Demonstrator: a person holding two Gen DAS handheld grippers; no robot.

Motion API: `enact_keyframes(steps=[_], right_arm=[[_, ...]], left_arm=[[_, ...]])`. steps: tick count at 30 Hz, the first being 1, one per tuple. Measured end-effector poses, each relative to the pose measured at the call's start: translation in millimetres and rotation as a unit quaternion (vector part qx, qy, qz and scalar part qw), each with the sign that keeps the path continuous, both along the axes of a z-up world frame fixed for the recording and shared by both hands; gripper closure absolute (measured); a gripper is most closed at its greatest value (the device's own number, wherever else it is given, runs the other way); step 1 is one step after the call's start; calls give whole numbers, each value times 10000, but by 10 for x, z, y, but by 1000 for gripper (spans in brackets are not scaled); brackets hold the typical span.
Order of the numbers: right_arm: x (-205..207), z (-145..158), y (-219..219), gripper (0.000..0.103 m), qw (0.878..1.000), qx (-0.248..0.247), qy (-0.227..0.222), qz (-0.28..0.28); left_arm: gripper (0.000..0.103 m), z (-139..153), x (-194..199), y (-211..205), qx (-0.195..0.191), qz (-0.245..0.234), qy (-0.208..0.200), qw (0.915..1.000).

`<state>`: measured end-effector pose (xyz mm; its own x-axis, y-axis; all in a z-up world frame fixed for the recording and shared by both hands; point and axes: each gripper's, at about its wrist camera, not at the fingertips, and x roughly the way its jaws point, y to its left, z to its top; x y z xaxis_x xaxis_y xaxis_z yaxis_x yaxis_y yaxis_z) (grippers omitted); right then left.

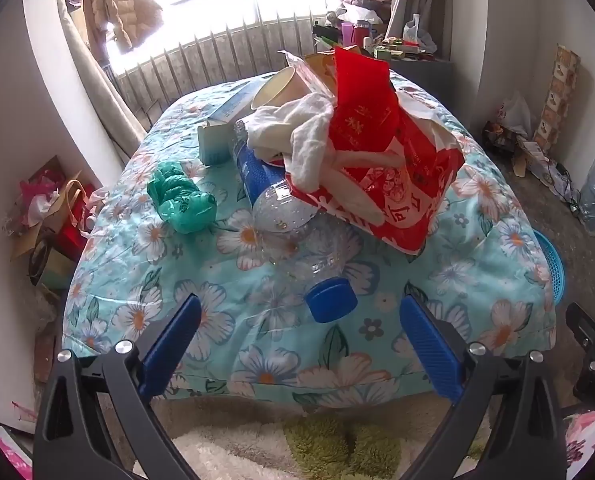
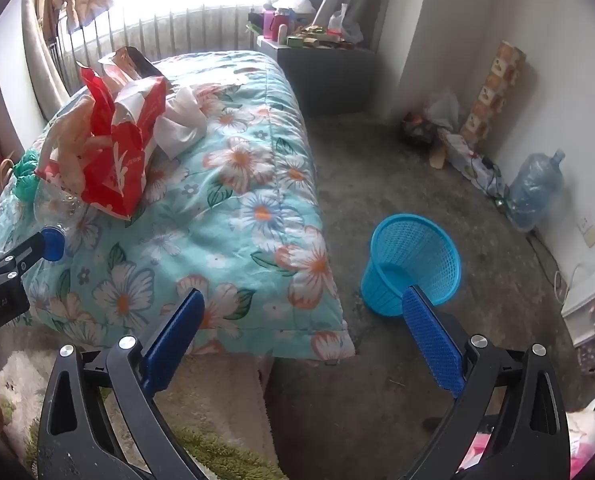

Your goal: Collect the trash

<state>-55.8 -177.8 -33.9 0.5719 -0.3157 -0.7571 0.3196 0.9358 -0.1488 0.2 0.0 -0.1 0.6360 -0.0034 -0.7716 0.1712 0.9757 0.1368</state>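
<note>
Trash lies piled on a bed with a floral quilt: a clear plastic bottle with a blue cap, a red and white plastic bag, white crumpled cloth, a paper cup, a small carton and a green plastic bag. My left gripper stands open just short of the bottle cap, nothing between its fingers. My right gripper is open over the bed's corner, with a blue mesh bin on the floor behind its right finger. The red bag and bottle show at left there.
A dark cabinet crowded with small items stands at the window. Along the right wall are a large water jug, bags, cables and a white appliance. Bags and boxes clutter the floor left of the bed. A shaggy rug lies below.
</note>
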Motion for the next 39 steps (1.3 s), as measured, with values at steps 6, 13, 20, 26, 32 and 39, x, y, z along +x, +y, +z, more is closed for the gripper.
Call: enact_keyframes(steps=[6, 13, 20, 26, 32, 39], right_arm=[[-14, 8, -4, 8, 10000, 2, 5, 6], [28, 5, -24, 8, 10000, 24, 73, -2], [37, 7, -30, 8, 10000, 27, 80, 0], [36, 7, -29, 8, 10000, 30, 90, -5], [34, 7, -27, 8, 10000, 26, 96, -5], [32, 7, -24, 8, 10000, 17, 96, -6]], left_arm=[[6, 16, -36, -14, -12, -60, -15, 10000], [6, -3, -9, -21, -6, -5, 44, 10000], [6, -26, 34, 11, 14, 20, 68, 10000], [6, -34, 29, 8, 17, 22, 70, 10000], [6, -32, 28, 8, 20, 25, 70, 10000], [6, -32, 27, 8, 21, 17, 71, 10000]])
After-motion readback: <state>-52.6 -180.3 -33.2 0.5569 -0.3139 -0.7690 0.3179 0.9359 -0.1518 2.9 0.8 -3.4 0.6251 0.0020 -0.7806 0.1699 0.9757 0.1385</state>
